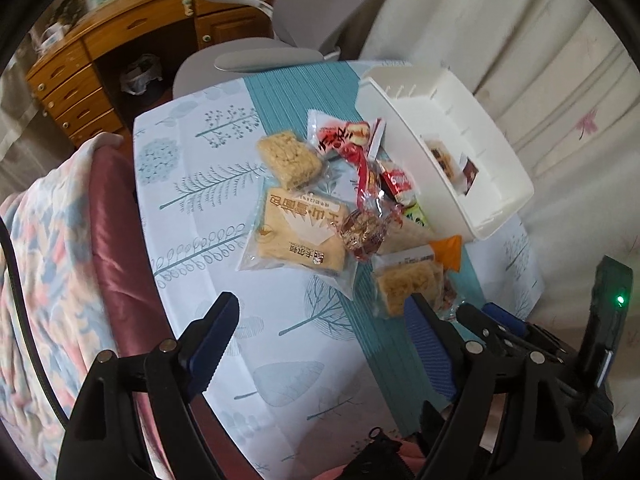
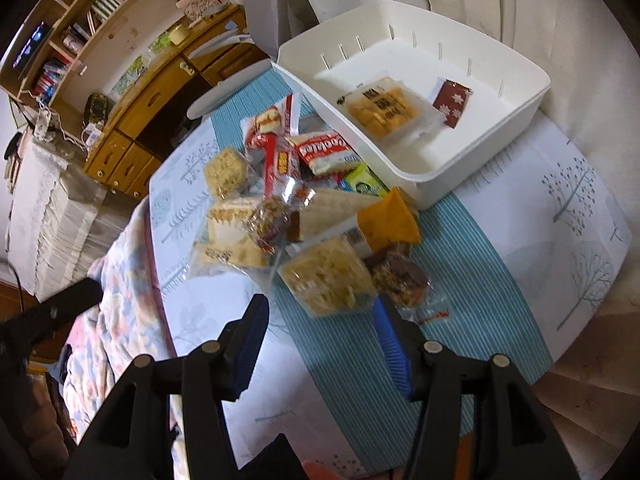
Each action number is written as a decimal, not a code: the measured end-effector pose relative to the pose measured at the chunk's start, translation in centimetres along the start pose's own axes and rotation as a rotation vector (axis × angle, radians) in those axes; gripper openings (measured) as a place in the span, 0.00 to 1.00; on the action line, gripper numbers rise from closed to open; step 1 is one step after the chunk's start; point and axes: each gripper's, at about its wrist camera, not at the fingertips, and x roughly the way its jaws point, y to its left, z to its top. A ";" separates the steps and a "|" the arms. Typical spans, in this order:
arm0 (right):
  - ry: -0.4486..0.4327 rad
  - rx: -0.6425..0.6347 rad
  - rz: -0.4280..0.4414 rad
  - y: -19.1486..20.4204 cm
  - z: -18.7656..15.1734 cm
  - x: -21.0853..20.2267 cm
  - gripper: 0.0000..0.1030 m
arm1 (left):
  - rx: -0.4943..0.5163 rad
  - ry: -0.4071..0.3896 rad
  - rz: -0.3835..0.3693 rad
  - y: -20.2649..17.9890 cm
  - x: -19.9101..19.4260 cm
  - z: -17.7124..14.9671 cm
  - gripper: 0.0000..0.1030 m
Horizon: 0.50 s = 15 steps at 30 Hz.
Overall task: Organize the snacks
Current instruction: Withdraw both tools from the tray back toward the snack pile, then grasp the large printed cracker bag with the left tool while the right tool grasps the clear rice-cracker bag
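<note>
Here, through the left wrist camera: left gripper [image 1: 320,320] spread wide and gripping nothing, poised above the table [image 1: 280,380] short of the snack pile [image 1: 344,200]. Snacks heaped beside the white bin [image 1: 500,184], probably so each needs only a short carry over its wall. Big flat bread pack [image 1: 296,236] nearest, its clear edge overlapping nothing (an easy first pick, likely). Bare cloth between fingers and pile, so room to come in low. Right gripper's tips [image 1: 476,316] close by at lower right.

Next, through the right wrist camera: right gripper [image 2: 320,316] also wide and holding nothing, lined up on the rice cake pack [image 2: 324,276], right finger [image 2: 390,336] already at its near edge. Nut bar [image 2: 400,276] touching that pack on the right, so little slack there. Two packets [image 2: 384,110] already lying in the bin, most of its floor free. Table edge [image 2: 160,264] near on the left, blanket beyond.
</note>
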 end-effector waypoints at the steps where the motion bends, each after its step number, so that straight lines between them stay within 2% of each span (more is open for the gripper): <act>1: 0.006 -0.004 0.003 -0.1 -0.1 0.2 0.58 | 0.008 0.008 0.002 -0.1 0.5 0.2 0.83; 6: 0.030 -0.055 0.023 0.0 -0.4 1.3 0.65 | 0.031 0.049 0.041 -0.2 3.3 1.6 0.86; 10: 0.043 -0.151 0.015 0.8 -0.4 2.6 0.67 | 0.035 0.103 0.064 0.0 6.3 2.9 0.86; 15: 0.062 -0.267 -0.040 1.6 -0.6 4.4 0.69 | 0.058 0.168 0.104 0.2 10.3 4.2 0.86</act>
